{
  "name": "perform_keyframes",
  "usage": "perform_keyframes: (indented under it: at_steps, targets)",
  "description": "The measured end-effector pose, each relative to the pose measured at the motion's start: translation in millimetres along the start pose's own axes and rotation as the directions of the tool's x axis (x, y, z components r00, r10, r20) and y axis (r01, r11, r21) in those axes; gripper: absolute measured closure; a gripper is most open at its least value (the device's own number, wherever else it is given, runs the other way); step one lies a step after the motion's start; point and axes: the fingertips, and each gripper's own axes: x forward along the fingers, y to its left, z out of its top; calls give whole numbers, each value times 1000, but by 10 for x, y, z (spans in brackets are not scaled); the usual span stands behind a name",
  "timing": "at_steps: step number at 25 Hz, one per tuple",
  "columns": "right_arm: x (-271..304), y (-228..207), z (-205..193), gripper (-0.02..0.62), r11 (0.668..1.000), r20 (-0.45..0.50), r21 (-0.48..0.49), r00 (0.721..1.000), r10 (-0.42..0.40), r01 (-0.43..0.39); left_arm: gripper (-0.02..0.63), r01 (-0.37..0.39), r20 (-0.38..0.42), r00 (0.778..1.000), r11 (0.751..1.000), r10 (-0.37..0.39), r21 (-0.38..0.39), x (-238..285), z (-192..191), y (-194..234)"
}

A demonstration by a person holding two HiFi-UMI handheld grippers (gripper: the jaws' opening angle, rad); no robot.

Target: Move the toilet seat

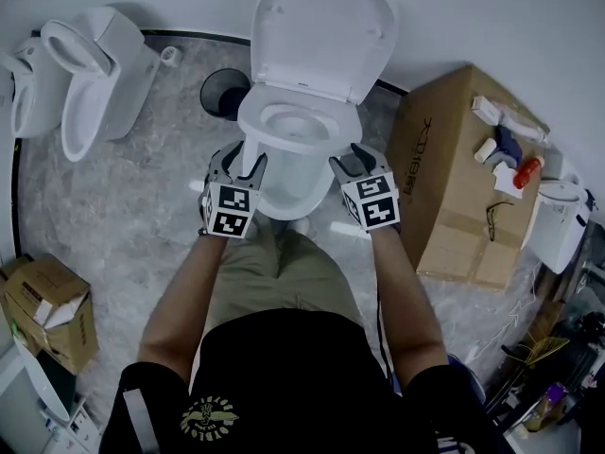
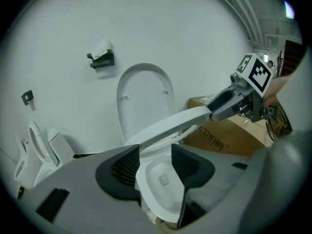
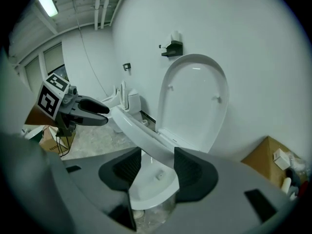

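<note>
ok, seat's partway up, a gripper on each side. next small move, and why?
Probably raise the left gripper and right gripper together, swinging the toilet seat back toward the upright lid: it's tilted partway and they seem to clamp its opposite sides.

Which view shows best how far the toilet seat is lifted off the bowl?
The left gripper view: the toilet seat runs side-on, slanting up clear of the bowl. The right gripper view shows the same slant, partly hidden by its own jaws. The head view looks steeply down, so seat and bowl rim merge.
</note>
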Motion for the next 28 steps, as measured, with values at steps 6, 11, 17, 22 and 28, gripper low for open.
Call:
perform_keyframes:
  at_steps: [6, 11, 17, 22, 28]
  targets:
    - [5, -145, 170, 377, 999, 7, 31, 1000, -30, 30, 447, 5, 62, 998, 1000, -6, 17, -5, 319, 96]
    - [12, -244, 331, 387, 996, 14, 67, 999, -52, 51, 479, 16, 90, 996, 999, -19, 28, -13, 537, 237]
    - [44, -426, 572, 400, 991, 33, 107, 996, -82, 78, 522, 35, 118, 992, 999, -38, 27, -6, 815, 471]
    - [93, -570, 736, 411, 988, 37, 119, 994, -106, 100, 523, 53, 136, 989, 998, -58, 38, 82, 1009, 600]
    - [157, -736, 915, 420, 982, 51, 140, 989, -138, 129, 525, 66, 148, 986, 996, -74, 61, 209, 1231, 714]
